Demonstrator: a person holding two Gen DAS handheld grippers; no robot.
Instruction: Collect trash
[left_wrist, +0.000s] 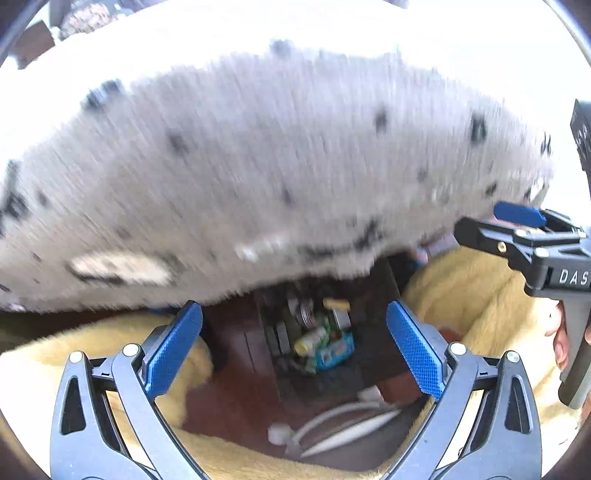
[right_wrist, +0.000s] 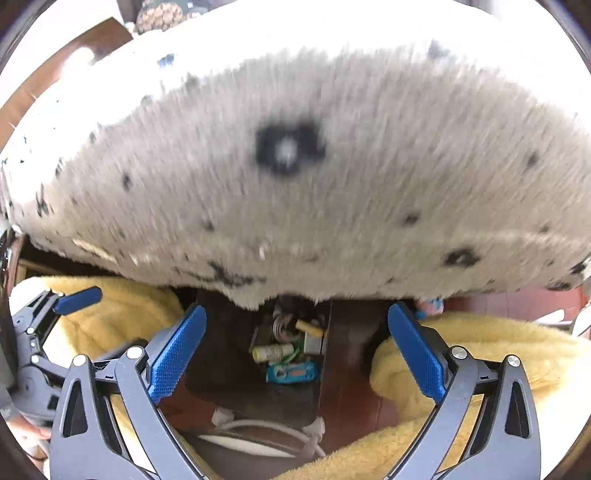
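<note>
A dark brown bin sits on the floor below, with trash in it: a blue wrapper, a small pale yellow bottle and other scraps. It also shows in the right wrist view, with the blue wrapper and the bottle. My left gripper is open and empty above the bin. My right gripper is open and empty above it too. The right gripper also appears at the right edge of the left wrist view.
A big grey fluffy blanket with dark spots overhangs the bin from behind. Yellow fleece lies on both sides of the bin. White cables lie on the red-brown floor in front.
</note>
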